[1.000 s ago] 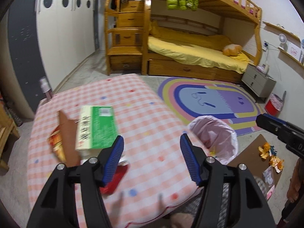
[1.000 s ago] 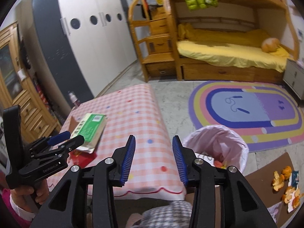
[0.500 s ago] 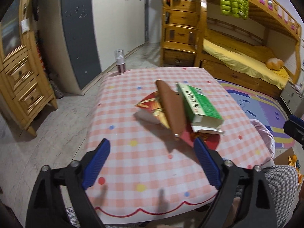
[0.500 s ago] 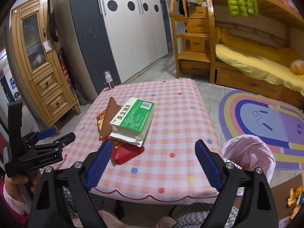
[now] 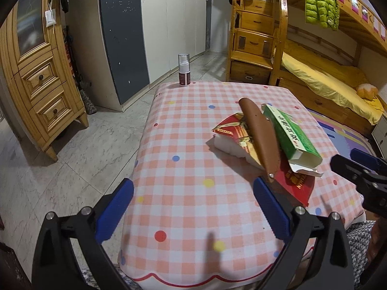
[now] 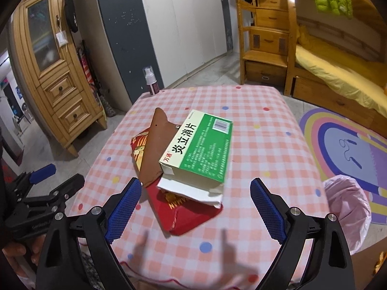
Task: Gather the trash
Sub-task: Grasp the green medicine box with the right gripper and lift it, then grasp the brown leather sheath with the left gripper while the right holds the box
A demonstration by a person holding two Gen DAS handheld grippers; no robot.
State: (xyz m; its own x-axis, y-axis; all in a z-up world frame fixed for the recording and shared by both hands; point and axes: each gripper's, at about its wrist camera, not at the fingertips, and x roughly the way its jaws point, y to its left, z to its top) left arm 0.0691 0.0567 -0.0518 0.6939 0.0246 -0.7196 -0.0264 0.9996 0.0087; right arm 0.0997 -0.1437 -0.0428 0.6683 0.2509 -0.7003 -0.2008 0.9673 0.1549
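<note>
Trash pile mid-counter: green carton (image 6: 202, 149) (end flap torn open) tilted atop brown flap (image 6: 154, 149), red packet (image 6: 186, 213) flat underneath. Pink-lined bin (image 6: 346, 207) beside counter.

tablecloth (image 6: 256, 145) – matt checked cloth | green box (image 6: 203, 145) – smooth card | cabinet (image 5: 36, 77) – glossy wood

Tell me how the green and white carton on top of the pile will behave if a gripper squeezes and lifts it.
The green carton has an open end with a torn flap, so it is probably empty, light, and may crush under the fingers. It rests tilted on the brown flap and red packet, so lifting might shift those.
</note>
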